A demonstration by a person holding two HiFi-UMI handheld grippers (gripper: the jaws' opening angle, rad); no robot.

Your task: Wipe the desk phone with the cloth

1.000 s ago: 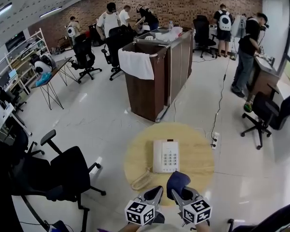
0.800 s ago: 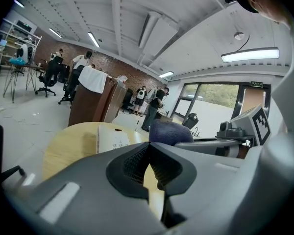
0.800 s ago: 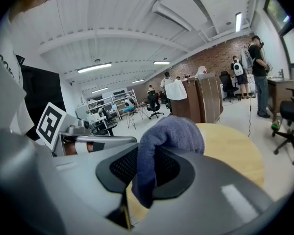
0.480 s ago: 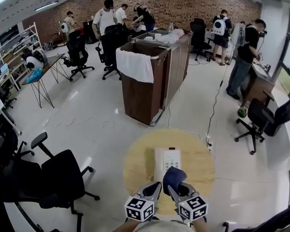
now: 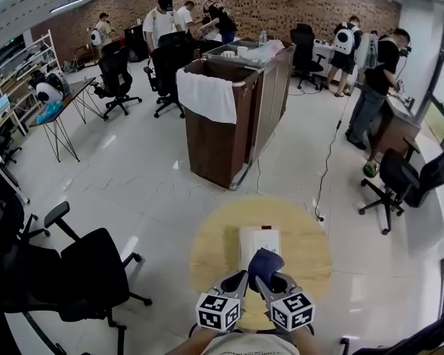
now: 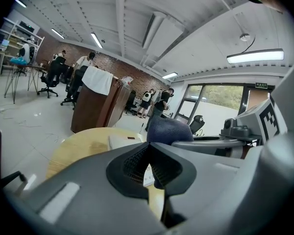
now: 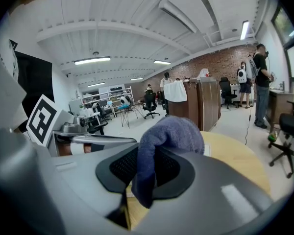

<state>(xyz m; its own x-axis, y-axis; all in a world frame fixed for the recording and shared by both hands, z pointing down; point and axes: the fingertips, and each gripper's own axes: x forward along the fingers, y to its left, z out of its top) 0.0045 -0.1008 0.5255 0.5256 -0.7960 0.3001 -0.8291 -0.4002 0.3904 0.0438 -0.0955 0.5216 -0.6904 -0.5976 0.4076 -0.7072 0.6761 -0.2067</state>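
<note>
We have slid farther over the table (image 5: 207, 248), onto the desk phone (image 5: 257, 237) at its middle. Our left gripper (image 5: 239, 278) rides clenched and empty just beside it, while our right gripper (image 5: 266, 275) pinches the cloth (image 5: 265, 260) so a bunched fold can rub the phone.

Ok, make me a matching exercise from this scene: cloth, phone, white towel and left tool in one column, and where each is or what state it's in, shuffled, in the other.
Things:
1. cloth
2. phone
3. white towel
4. left tool

Places or states:
A. draped over the brown cabinet
B. shut, with nothing in it
C. pinched in the right tool
D. lying on the round wooden table

Pairs: 1-C, 2-D, 3-A, 4-B.
</note>
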